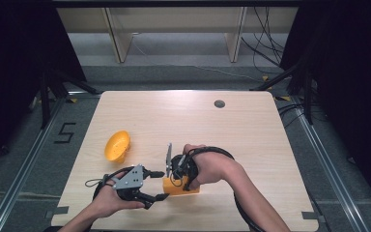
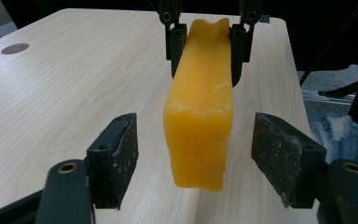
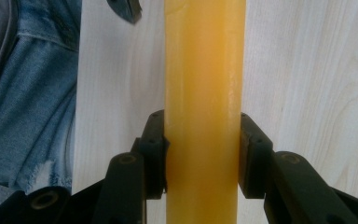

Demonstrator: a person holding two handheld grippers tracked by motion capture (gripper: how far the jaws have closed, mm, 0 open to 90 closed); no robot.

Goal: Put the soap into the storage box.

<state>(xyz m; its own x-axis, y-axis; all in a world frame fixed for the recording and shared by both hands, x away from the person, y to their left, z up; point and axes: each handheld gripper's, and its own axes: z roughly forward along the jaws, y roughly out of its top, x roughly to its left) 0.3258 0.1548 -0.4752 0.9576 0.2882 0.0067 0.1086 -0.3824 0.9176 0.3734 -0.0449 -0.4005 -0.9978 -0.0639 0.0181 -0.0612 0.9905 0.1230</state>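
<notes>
- At the near edge of the wooden table [image 1: 251, 125], the left gripper [image 1: 160, 184] lies in the person's left hand [image 1: 107, 199] with its jaws spread wide, one on each side of the near end of the orange block [image 1: 174, 186] and neither pad touching it.
- In the left gripper view the left gripper's pads [image 2: 116, 156] stand clear of the block [image 2: 200, 121] on both sides, with gaps of bare tabletop [image 2: 74, 93] between.
- Just beyond, the right gripper [image 1: 179, 178] is held in the right hand [image 1: 212, 166], pointing down, and its jaws are clamped on the block's sides.
- The right gripper view shows both pads [image 3: 154, 154] pressed flat against the block [image 3: 204, 112], which runs lengthwise away above the table [image 3: 307, 84]; blue denim [image 3: 23, 116] shows at the left.
- Farther left on the table, well apart from the block, an orange bowl [image 1: 117, 145] lies tipped on its side.
- Near the far edge sits a small grey round cap [image 1: 219, 103].
</notes>
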